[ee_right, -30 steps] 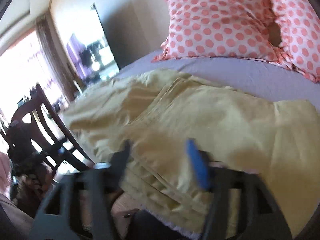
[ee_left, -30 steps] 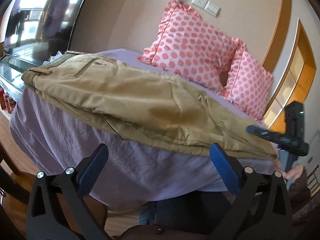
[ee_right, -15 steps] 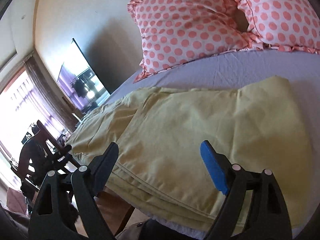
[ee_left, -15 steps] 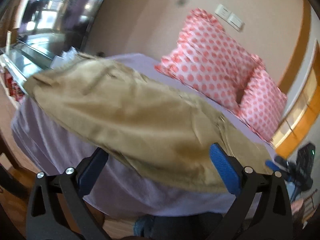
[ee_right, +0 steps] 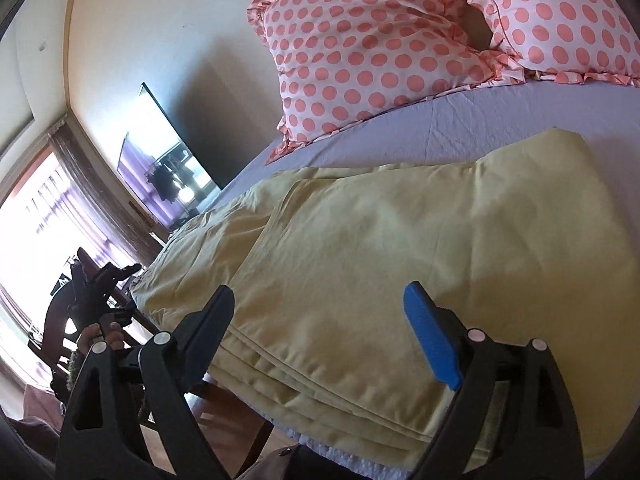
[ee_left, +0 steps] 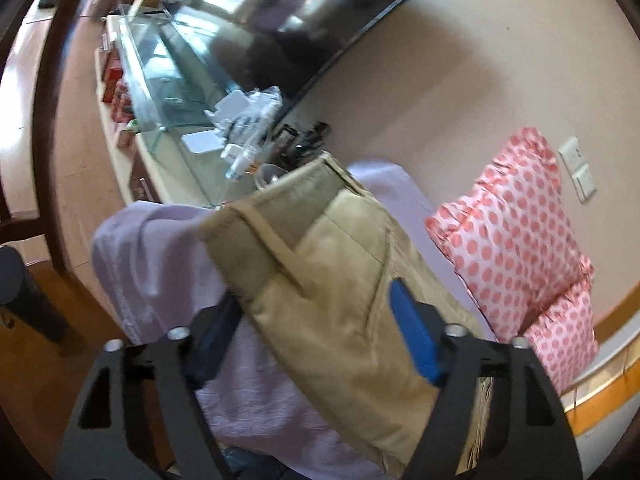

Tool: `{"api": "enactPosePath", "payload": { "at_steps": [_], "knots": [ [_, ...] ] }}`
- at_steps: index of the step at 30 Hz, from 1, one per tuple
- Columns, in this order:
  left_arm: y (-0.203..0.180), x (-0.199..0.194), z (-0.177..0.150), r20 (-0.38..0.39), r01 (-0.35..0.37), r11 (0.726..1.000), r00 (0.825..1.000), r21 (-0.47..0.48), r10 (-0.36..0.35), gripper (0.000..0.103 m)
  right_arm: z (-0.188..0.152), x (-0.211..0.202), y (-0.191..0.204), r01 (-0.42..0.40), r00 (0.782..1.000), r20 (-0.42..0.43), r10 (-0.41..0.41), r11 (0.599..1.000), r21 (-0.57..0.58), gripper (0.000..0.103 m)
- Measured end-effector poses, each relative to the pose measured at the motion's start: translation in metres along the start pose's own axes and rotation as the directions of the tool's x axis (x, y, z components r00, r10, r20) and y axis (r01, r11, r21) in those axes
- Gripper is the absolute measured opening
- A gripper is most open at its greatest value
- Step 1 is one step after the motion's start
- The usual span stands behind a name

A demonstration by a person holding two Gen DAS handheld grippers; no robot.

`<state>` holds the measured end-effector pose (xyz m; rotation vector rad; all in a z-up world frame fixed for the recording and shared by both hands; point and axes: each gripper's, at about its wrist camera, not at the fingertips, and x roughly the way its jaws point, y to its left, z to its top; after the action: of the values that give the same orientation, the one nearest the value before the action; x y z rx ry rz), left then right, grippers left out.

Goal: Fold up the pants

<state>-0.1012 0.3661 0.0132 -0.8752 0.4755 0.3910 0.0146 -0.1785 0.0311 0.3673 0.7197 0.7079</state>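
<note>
Pants lay folded on the bed, long axis running leftward from me. My left gripper straddled the waistband end, fingers apart, nearer than my right gripper, which hung spread over the near edge.

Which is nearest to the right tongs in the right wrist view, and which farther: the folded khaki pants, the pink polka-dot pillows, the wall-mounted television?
1. Folded khaki pants: on the lilac bedsheet, directly under and ahead of the right tongs.
2. Pink polka-dot pillows: at the bed's head, beyond the pants.
3. Wall-mounted television: far left, past the bed's edge.
</note>
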Motion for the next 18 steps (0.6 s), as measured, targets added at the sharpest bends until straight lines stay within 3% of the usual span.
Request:
{"api": "enactPosePath", "payload": {
  "at_steps": [1, 3, 5, 7, 9, 11, 12, 13, 16, 18],
  "knots": [
    [-0.002, 0.000, 0.002, 0.003, 0.008, 1.000, 1.000, 0.021, -0.008, 0.013, 0.000, 0.000, 0.001, 0.000, 1.000, 0.002, 0.000, 1.000, 0.001, 0.088],
    [-0.011, 0.001, 0.004, -0.023, 0.002, 0.999, 1.000, 0.055, -0.001, 0.014, -0.001, -0.001, -0.002, -0.009, 1.000, 0.005, 0.009, 1.000, 0.006, 0.088],
    [-0.021, 0.006, 0.003, -0.045, -0.027, 0.995, 0.999, 0.097, 0.032, 0.025, -0.001, -0.002, -0.006, -0.019, 1.000, 0.011, 0.019, 1.000, 0.010, 0.088],
    [-0.028, 0.012, 0.001, -0.079, -0.010, 0.994, 0.997, 0.108, 0.019, 0.054, -0.002, -0.004, -0.009, -0.026, 0.999, 0.022, 0.026, 1.000, 0.015, 0.088],
    [-0.036, 0.018, 0.001, -0.089, -0.017, 0.992, 0.996, 0.128, 0.029, 0.060, -0.002, -0.007, -0.012, -0.028, 0.999, 0.031, 0.027, 0.999, 0.020, 0.088],
    [-0.035, 0.024, 0.004, -0.076, -0.035, 0.992, 0.996, 0.117, 0.044, 0.050, -0.002, -0.011, -0.016, -0.027, 0.999, 0.044, 0.026, 0.999, 0.022, 0.088],
    [-0.032, 0.028, 0.006, -0.074, -0.054, 0.994, 0.995, 0.100, 0.062, 0.030, -0.003, -0.013, -0.017, -0.026, 0.998, 0.050, 0.025, 0.999, 0.022, 0.088],
    [-0.029, 0.030, 0.009, -0.069, -0.075, 0.994, 0.994, 0.083, 0.081, 0.016, -0.003, -0.016, -0.020, -0.024, 0.998, 0.060, 0.022, 0.999, 0.022, 0.088],
    [-0.035, 0.029, 0.015, -0.061, -0.080, 0.993, 0.995, 0.084, 0.085, 0.011, -0.004, -0.025, -0.026, -0.011, 0.996, 0.084, 0.009, 1.000, 0.023, 0.088],
    [-0.075, 0.017, 0.015, 0.000, -0.100, 0.971, 0.995, 0.215, 0.103, 0.009, -0.003, -0.033, -0.033, 0.010, 0.994, 0.108, -0.014, 0.999, 0.033, 0.088]
  ]
}}
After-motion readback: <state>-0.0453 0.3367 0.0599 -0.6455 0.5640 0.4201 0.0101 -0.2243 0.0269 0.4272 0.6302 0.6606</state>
